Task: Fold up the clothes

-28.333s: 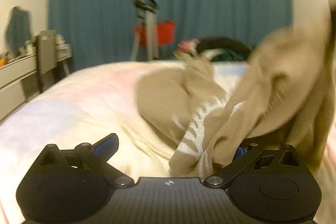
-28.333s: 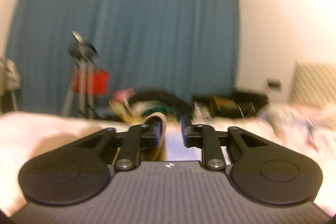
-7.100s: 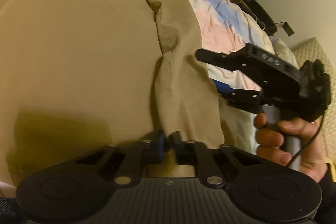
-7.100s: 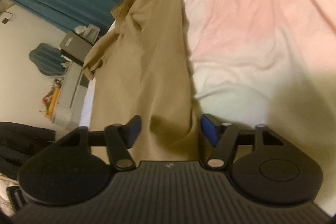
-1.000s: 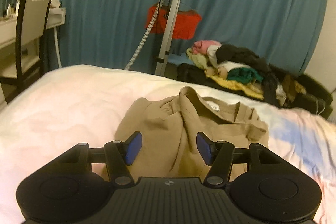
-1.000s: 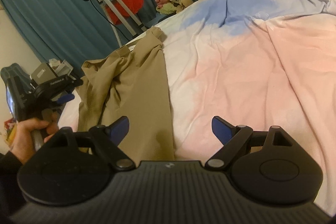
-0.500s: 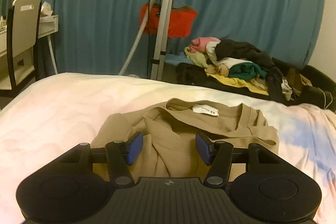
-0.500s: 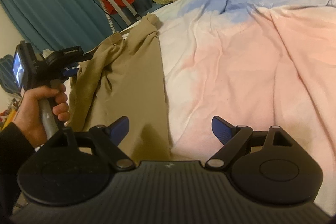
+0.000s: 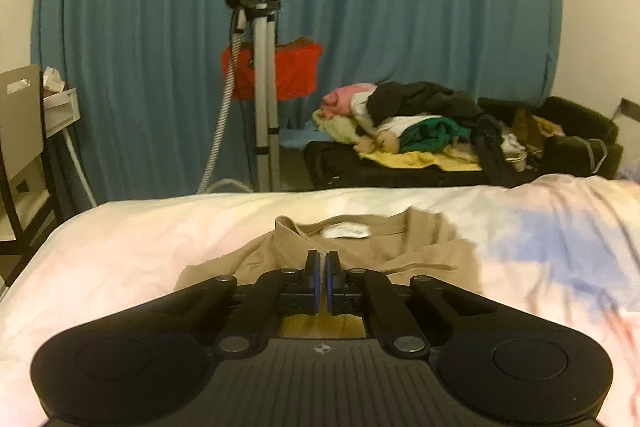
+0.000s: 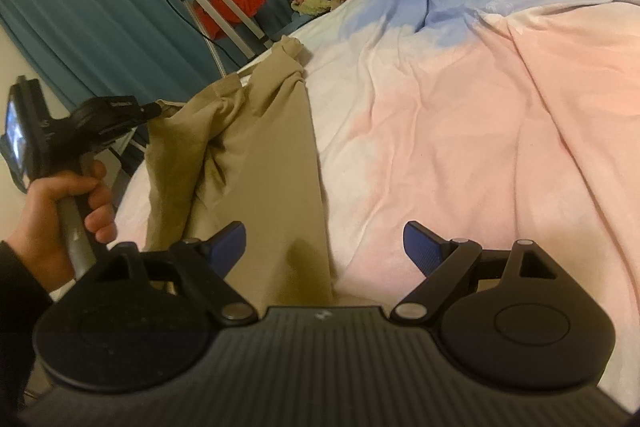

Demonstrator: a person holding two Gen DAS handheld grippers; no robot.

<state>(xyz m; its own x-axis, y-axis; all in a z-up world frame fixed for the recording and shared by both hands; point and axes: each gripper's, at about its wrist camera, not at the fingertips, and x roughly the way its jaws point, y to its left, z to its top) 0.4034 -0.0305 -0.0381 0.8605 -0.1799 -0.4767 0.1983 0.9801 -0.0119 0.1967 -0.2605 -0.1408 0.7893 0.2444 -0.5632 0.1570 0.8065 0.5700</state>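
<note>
A tan shirt (image 9: 400, 247) lies on the bed, folded lengthwise, its collar with a white label (image 9: 347, 231) toward the far edge. In the right wrist view the tan shirt (image 10: 272, 163) runs as a long strip, its left side lifted. My left gripper (image 9: 322, 267) is shut on a fold of the shirt near the collar; in the right wrist view the left gripper (image 10: 154, 109) pinches the raised cloth. My right gripper (image 10: 324, 243) is open, low over the shirt's near end and right edge, holding nothing.
The bed has a pink, white and blue cover (image 10: 480, 107). Past its far edge stand a garment steamer pole (image 9: 262, 95) with a red item, a pile of clothes (image 9: 420, 123) on a dark case, and a blue curtain. A chair and desk (image 9: 24, 131) are at the left.
My left gripper has moved forward toward the collar and closed on a fold of the shirt, lifting it slightly. My right gripper has stayed open, shifting only a little.
</note>
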